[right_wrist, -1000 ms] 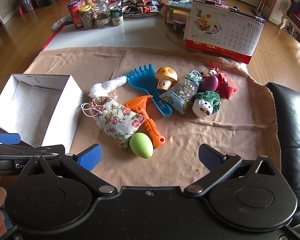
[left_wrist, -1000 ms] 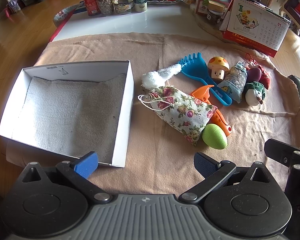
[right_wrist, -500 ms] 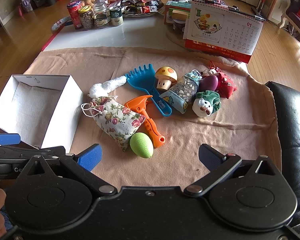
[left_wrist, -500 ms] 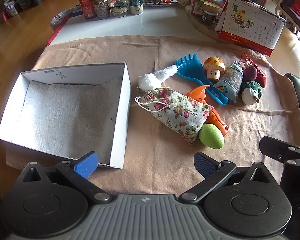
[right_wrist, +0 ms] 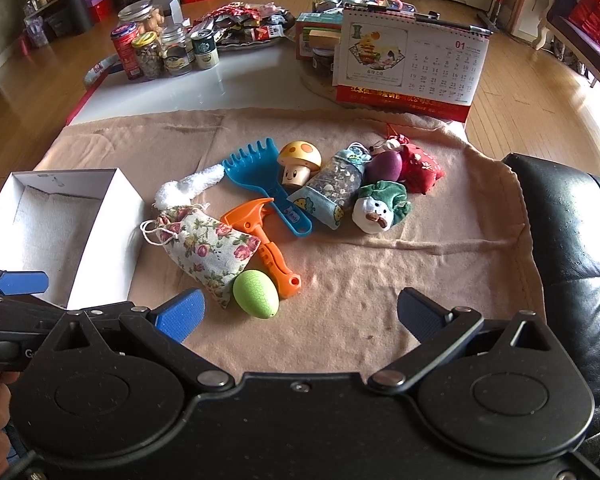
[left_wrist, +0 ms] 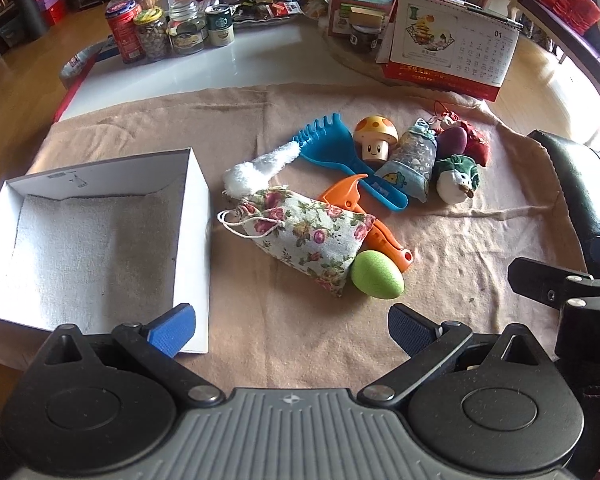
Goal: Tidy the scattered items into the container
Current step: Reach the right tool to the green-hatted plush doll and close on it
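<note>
On my far left sits the white cardboard box (left_wrist: 196, 216), open-topped and lined with a pale towel, resting on the tan cloth (left_wrist: 300, 340) that covers the table. My left gripper (left_wrist: 292, 326) hangs low just in front of the box's near right corner, its blue-padded jaws spread wide with nothing between them.

Moving right, just beside the box lies a floral drawstring pouch (left_wrist: 303, 236), its tied neck pointing towards the box. A fluffy white plush piece (left_wrist: 256, 168) sits just behind it. An orange toy axe (left_wrist: 375, 232) runs partly under the pouch's far edge, and a green egg (left_wrist: 375, 276) touches the pouch's near corner and the axe handle.

Further right, a blue toy rake (left_wrist: 339, 152) lies with its tines facing away from me. Against it stands a mushroom figure (left_wrist: 375, 140), then a blue patterned pouch (left_wrist: 411, 160), a purple egg (left_wrist: 451, 140), a red pouch (left_wrist: 475, 144) and a green-hatted snowman plush (left_wrist: 457, 180), all crowded together.

My right gripper (right_wrist: 300, 314) hovers above the cloth just short of the green egg, jaws likewise wide apart and empty. A black leather chair (right_wrist: 571, 232) borders the right edge, and a desk calendar (right_wrist: 411, 64) stands behind the toys.
</note>
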